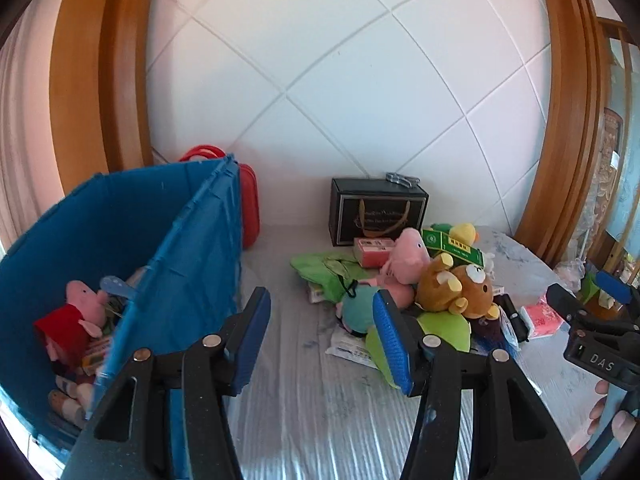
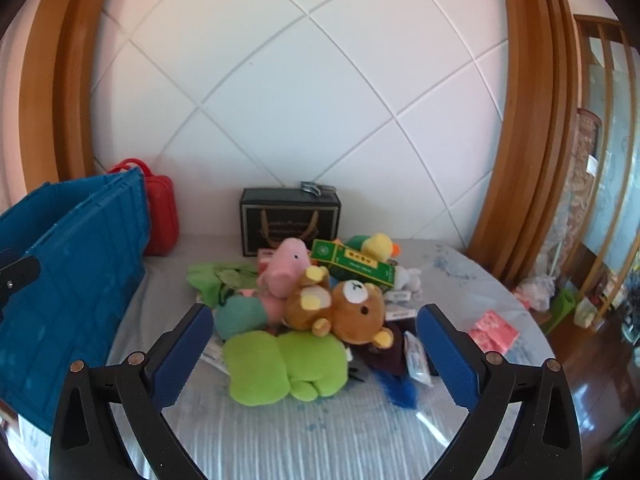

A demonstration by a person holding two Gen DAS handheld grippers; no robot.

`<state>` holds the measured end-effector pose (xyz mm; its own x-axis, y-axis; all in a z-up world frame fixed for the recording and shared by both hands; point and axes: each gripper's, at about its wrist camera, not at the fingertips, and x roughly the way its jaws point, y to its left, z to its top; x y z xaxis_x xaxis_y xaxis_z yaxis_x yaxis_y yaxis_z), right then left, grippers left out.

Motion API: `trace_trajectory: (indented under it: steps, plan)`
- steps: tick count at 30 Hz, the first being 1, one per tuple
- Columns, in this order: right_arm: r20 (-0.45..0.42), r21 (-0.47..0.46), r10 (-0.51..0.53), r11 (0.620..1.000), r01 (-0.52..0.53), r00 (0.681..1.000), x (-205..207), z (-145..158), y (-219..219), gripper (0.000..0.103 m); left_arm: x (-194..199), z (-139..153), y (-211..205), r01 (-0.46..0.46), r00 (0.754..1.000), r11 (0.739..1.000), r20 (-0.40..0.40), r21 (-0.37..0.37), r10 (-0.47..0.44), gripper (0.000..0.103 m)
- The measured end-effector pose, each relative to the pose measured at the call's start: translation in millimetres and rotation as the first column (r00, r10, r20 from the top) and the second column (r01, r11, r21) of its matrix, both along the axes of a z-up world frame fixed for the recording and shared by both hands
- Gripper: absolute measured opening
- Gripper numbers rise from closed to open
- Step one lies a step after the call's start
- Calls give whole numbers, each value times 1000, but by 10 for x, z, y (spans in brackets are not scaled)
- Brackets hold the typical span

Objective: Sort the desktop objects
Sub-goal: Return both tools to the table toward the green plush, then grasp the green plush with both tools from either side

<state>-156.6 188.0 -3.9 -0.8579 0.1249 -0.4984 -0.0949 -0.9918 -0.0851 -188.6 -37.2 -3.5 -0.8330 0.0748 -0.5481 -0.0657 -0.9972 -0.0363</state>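
Observation:
A pile of toys and boxes lies mid-table: a brown bear plush [image 2: 348, 310] [image 1: 460, 286], a pink pig plush [image 2: 286, 270] [image 1: 406, 258], a lime green plush [image 2: 280, 366], a green box [image 2: 352, 262] and a yellow duck [image 2: 376, 246]. A blue crate [image 1: 120, 240] [image 2: 76, 248] at the left holds a pig doll in red [image 1: 74, 316] and small items. My left gripper [image 1: 320, 332] is open and empty beside the crate. My right gripper [image 2: 316, 352] is open and empty, just in front of the pile; it also shows in the left wrist view [image 1: 592, 300].
A black gift box [image 2: 290, 220] stands against the back wall, a red case [image 2: 160, 212] behind the crate. A pink packet [image 2: 494, 330] lies at the right near the table's rounded edge. The table has a grey striped cover [image 2: 320, 440].

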Motion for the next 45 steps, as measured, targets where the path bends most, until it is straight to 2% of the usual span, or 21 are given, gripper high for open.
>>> trace_trajectory:
  steps: [3,9,13,16,19,26,27,29,31,33,37,41,45]
  plan:
    - [52,-21,17,1000,-16,998,-135,-229,379,103,-220,-314,324,33,996,999,85,23,-35,53]
    - [130,-86,99,992,-89,987,-477,-823,1008,103,-532,-1055,884,4,981,1000,193,28,-10,53]
    - [224,-104,139,988,-118,965,-716,-1251,1253,103,-716,-1565,1130,-27,958,1000,285,15,21,53]
    - [273,-125,177,981,-147,946,-849,-1506,1362,103,-837,-1835,1277,-19,944,1000,331,-6,20,53]
    - [308,-145,202,976,-164,930,-994,-1704,1417,103,-938,-1978,1389,-7,937,1000,349,-26,16,53]
    - [385,-174,242,967,-188,891,-1300,-2068,1383,103,-1212,-2250,1459,3,915,1000,403,-4,-1,54]
    - [391,-176,246,966,-190,887,-1343,-2101,1366,103,-1236,-2267,1456,6,915,1000,403,-7,-3,58]
    - [406,-184,258,963,-198,877,-1423,-2165,1311,103,-1292,-2301,1439,-6,916,999,401,-51,26,89]
    - [419,-186,272,960,-211,866,-1490,-2235,1237,103,-1334,-2353,1418,-3,919,999,395,-49,23,95]
    - [433,-181,282,958,-224,856,-1552,-2311,1162,103,-1366,-2385,1406,10,918,1000,396,-20,-2,95]
    - [450,-176,287,957,-231,846,-1681,-2424,1069,103,-1432,-2440,1464,25,926,997,378,-67,3,101]
    - [445,-212,305,949,-232,842,-1798,-2480,1099,103,-1490,-2512,1381,29,921,1000,387,4,-28,103]
    - [448,-219,327,942,-252,832,-1813,-2518,1103,103,-1450,-2510,1403,88,922,996,380,-11,-77,103]
